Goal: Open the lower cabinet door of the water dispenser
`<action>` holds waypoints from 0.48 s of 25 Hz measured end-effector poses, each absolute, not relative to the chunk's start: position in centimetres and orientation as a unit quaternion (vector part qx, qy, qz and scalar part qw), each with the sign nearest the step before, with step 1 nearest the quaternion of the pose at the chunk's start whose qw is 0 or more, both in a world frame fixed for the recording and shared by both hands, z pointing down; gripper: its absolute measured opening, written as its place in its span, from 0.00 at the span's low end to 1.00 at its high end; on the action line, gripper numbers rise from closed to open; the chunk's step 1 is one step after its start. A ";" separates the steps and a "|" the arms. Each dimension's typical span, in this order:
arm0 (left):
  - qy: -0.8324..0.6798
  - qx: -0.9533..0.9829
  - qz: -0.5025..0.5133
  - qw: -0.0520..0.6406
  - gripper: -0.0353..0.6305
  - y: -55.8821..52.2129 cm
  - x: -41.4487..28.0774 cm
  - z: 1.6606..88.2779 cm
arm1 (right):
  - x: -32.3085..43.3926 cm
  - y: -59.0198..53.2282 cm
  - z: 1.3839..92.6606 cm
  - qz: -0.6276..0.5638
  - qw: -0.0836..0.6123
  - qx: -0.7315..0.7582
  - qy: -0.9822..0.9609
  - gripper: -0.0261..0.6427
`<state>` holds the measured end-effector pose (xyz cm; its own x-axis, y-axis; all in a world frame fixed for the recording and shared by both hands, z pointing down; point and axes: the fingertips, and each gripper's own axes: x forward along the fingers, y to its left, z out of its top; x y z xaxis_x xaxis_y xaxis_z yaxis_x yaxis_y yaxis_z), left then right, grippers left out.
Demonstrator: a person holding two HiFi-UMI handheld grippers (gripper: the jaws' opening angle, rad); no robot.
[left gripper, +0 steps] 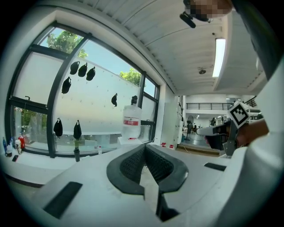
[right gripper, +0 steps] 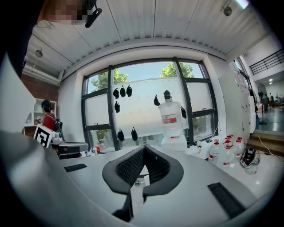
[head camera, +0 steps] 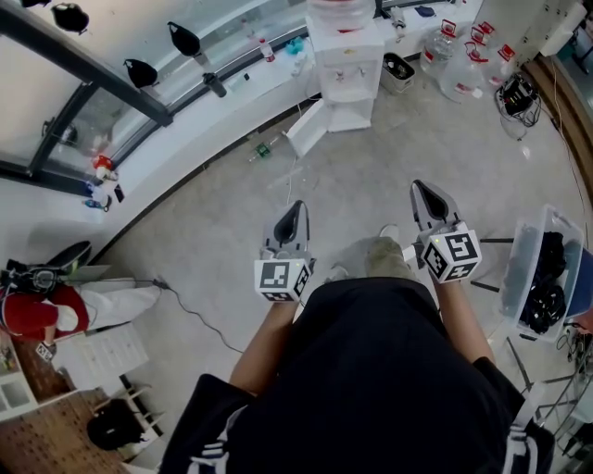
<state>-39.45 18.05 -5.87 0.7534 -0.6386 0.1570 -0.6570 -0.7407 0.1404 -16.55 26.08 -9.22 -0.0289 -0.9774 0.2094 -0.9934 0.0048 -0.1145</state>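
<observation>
Grey concrete floor [head camera: 232, 222], seen from the head view, with a white dispenser [head camera: 345, 69] at the far side against the window ledge [head camera: 185, 130]. A water bottle [head camera: 341, 11] sits on top of the dispenser. Its lower door [head camera: 309, 127] is open, swung out to the left so that its free edge points toward the near left.

The left gripper [head camera: 296, 211] and right gripper [head camera: 422, 190] are held side by side at the near side, in front of the wearer's black shirt [head camera: 371, 370]. Both point toward the dispenser and are well apart from it.

Left gripper view: the fingers are together, the ribbed black pads [left gripper: 131, 164] meet at their tips, and nothing lies between them. Right gripper view: its pads [right gripper: 128, 167] likewise meet at the tips and grip nothing. In both views the bottle stands beyond the jaws, in front of the window.

Surroundings:
- Several jugs [head camera: 459, 69] with red caps stand at the far right.
- A clear bin [head camera: 533, 243] holding black items is at the right.
- A small green flask [head camera: 262, 149] lies on the floor just left of the door.
- A second person [head camera: 32, 315] in red is at the near left.
</observation>
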 end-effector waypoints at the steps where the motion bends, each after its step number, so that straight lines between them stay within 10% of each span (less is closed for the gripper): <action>1: -0.348 0.931 0.050 0.094 0.06 18.2 -39.6 -5.7 | -16.9 25.8 -9.5 0.112 0.033 0.694 -0.710 0.04; 12: -0.365 0.925 0.039 0.096 0.06 16.7 -42.1 -7.3 | -20.4 21.8 -11.1 0.090 0.035 0.674 -0.732 0.04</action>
